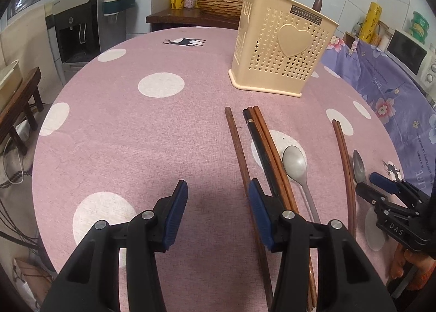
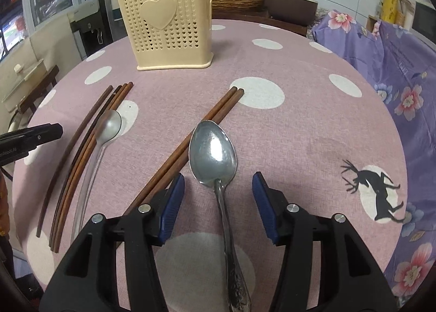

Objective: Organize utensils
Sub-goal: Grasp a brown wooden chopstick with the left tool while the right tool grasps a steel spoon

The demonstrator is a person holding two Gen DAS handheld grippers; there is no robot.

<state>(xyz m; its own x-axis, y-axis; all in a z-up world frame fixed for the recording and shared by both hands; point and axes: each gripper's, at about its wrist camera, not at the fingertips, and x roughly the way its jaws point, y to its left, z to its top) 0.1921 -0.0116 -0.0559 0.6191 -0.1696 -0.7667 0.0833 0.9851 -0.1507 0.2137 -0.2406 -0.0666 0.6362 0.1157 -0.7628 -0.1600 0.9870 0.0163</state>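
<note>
A cream perforated utensil holder [image 1: 280, 44] with a heart stands at the back of the pink dotted table [image 1: 152, 134]; it also shows in the right wrist view [image 2: 166, 23]. Several brown chopsticks [image 1: 268, 148] and a matte grey spoon [image 1: 295, 166] lie in front of it. My left gripper [image 1: 218, 208] is open, its right finger over the chopsticks. A chopstick pair [image 2: 196, 129] and a shiny steel spoon [image 2: 214, 153] lie further right. My right gripper [image 2: 218, 203] is open, straddling the steel spoon's handle. The right gripper also shows in the left wrist view [image 1: 381, 183].
A purple floral cloth [image 2: 395, 72] covers something at the table's right. A water dispenser [image 1: 79, 28] and a dark wooden stool [image 1: 16, 110] stand to the left. A wooden shelf with bottles and a basket [image 1: 215, 3] is behind the table.
</note>
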